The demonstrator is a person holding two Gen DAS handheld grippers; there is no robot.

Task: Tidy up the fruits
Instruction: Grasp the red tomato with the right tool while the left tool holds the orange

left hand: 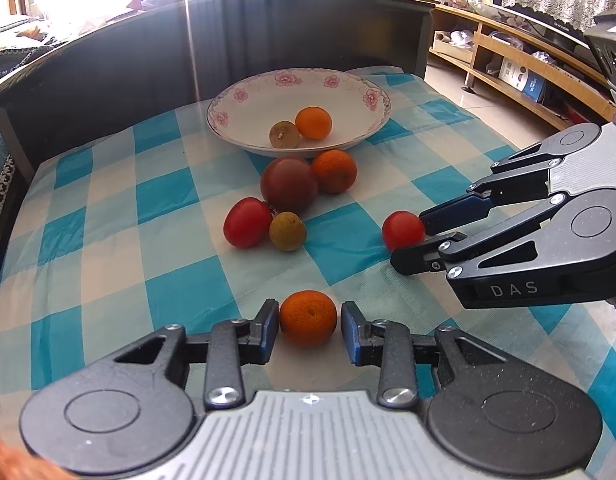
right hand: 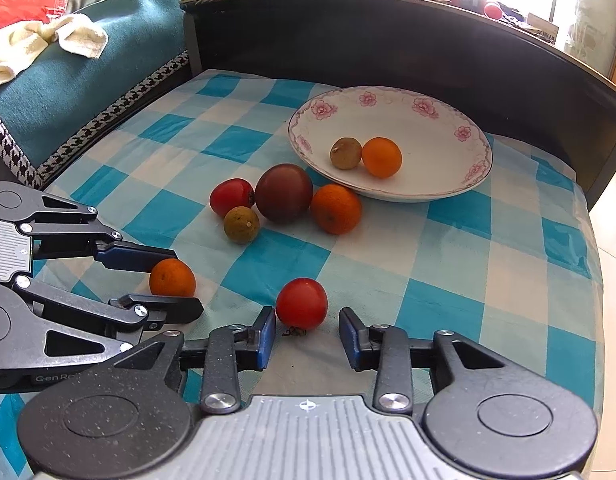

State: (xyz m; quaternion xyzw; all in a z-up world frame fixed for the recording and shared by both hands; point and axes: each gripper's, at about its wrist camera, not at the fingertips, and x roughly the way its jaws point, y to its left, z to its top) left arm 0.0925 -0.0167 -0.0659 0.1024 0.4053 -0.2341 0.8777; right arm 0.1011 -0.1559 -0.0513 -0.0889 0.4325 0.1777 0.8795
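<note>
My left gripper (left hand: 309, 332) stands open around a small orange (left hand: 308, 318) on the checked cloth, one pad on each side with narrow gaps. My right gripper (right hand: 308, 336) is open too, and a red tomato (right hand: 302, 303) lies just ahead of its tips. From the left wrist view, the right gripper (left hand: 409, 240) has that tomato (left hand: 403, 230) at its fingertips. The flowered plate (left hand: 300, 88) at the back holds an orange (left hand: 313, 122) and a brown-green fruit (left hand: 284, 134). In front of it lie a dark red fruit (left hand: 288, 186), another orange (left hand: 334, 171), a second tomato (left hand: 247, 222) and a brown-green fruit (left hand: 288, 231).
A dark curved board (left hand: 108, 64) walls the far side of the table. A teal cushion (right hand: 68, 92) lies beyond the left edge. Wooden shelves (left hand: 507, 60) and floor are off the right edge. Bare cloth (left hand: 108, 240) spreads to the left of the fruits.
</note>
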